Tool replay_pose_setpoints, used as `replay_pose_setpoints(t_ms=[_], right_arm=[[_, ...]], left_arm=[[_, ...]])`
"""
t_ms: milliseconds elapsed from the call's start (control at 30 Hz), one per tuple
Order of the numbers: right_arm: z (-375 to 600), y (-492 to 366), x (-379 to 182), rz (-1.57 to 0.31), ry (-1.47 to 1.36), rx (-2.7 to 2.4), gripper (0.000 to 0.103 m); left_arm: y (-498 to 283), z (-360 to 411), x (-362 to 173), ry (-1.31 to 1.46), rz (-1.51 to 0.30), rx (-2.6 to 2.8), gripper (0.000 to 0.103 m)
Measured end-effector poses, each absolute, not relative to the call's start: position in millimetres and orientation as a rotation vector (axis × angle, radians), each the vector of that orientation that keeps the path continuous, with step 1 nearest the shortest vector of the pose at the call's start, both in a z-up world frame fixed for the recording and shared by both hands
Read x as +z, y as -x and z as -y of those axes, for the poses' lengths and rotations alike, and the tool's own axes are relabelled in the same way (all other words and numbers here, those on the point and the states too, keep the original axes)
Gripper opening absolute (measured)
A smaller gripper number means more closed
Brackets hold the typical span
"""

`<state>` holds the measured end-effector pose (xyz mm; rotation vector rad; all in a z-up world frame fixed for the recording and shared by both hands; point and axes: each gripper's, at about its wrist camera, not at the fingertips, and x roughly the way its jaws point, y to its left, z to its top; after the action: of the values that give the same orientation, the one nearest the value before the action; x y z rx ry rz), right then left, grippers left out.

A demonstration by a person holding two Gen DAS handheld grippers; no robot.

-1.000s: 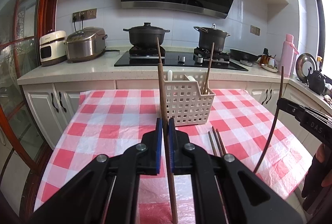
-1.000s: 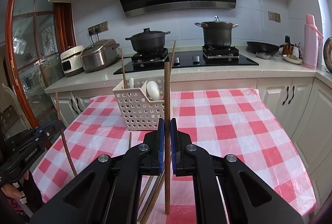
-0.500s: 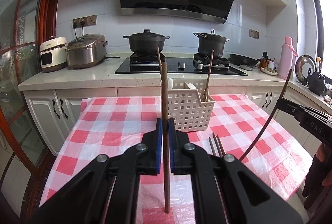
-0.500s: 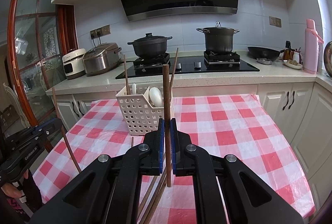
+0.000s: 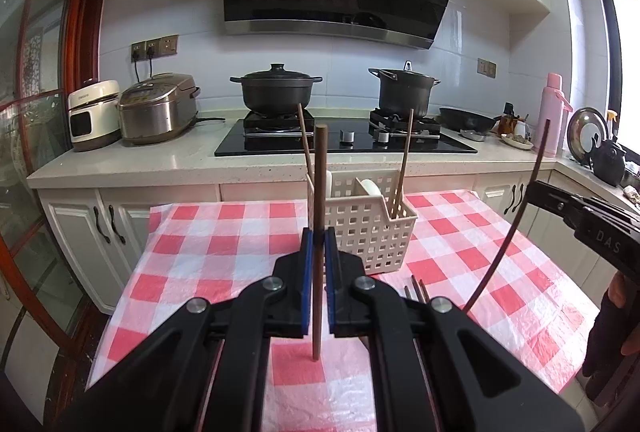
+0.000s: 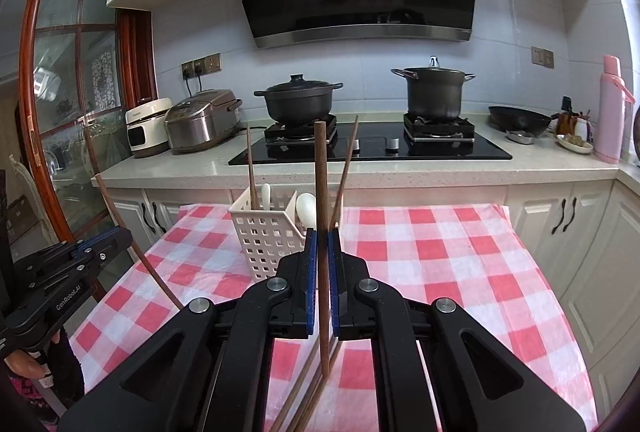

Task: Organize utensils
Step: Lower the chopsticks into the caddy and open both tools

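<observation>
My left gripper [image 5: 318, 244] is shut on a brown wooden chopstick [image 5: 319, 191] held upright above the checked tablecloth. My right gripper [image 6: 322, 244] is shut on a second upright chopstick [image 6: 321, 187]. Beyond both stands a white perforated basket [image 5: 368, 228], also seen in the right wrist view [image 6: 268, 236], holding two slanted chopsticks [image 5: 403, 167] and white spoons [image 6: 306, 209]. Loose chopsticks [image 5: 416, 288] lie on the cloth near the basket; more loose chopsticks [image 6: 304, 392] show under my right gripper. The other gripper appears at each view's edge, the right one [image 5: 580, 228] and the left one [image 6: 60, 272].
The red-and-white checked table [image 5: 224, 232] stands before a kitchen counter [image 5: 160, 159] with a hob, two black pots [image 5: 276, 93], rice cookers [image 5: 158, 111] and a pink flask [image 5: 554, 119]. A glass door with a red frame [image 6: 36, 111] is at the left. A person's hand [image 6: 24, 364] holds the left gripper.
Both grippers have risen with their chopsticks, whose lower tips are now clear of the cloth. The basket looks lower and farther in both views.
</observation>
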<state>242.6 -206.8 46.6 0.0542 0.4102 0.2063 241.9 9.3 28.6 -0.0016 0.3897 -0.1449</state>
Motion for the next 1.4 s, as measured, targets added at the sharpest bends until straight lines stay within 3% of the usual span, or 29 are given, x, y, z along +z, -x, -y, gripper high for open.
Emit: replay_pose_setpoints(t_ms=[367,1000,1400], right_arm=[[204,-279,71,-0.391,-0.04,0.218,0.006],[204,-350,138,-0.334,-0.068,0.25,0.006],[189,-402,117,-0.408,-0.064,0.269,0.006]], left_arm=[[-275,-2,60,-0.002,-0.405,-0.196,0.006],[-334,18,181,-0.021,-0.283,-0.234,0.006],[-419,17,172,0.041,-0.333,-0.215,0.006]])
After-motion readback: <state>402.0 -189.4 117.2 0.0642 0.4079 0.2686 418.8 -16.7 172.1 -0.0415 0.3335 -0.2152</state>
